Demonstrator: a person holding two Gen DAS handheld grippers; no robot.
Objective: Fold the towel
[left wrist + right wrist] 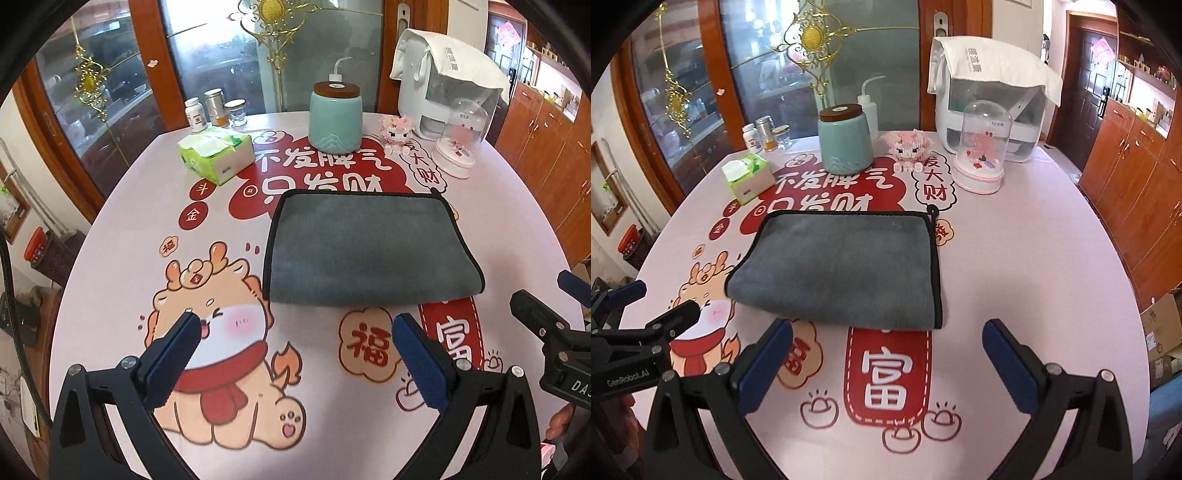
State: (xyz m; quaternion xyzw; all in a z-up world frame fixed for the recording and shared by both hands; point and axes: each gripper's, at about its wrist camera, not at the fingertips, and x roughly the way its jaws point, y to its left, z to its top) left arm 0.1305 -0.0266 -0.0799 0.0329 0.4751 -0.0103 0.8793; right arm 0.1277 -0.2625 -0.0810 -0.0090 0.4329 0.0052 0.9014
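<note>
A grey towel (365,251) with black edging lies folded in half on the printed tablecloth; it also shows in the right wrist view (846,269), with its fold along the near edge. My left gripper (295,325) is open and empty, hovering just short of the towel's near edge, towards its left side. My right gripper (886,332) is open and empty, just short of the towel's near right corner. Each gripper shows at the side of the other's view: the right gripper (554,314) and the left gripper (653,314).
Behind the towel stand a teal jar (335,118), a green tissue pack (216,153), a pink toy (395,133), a domed ornament (460,147), a white appliance (439,81) and small bottles (214,109). Wooden cabinets (1137,192) stand to the right.
</note>
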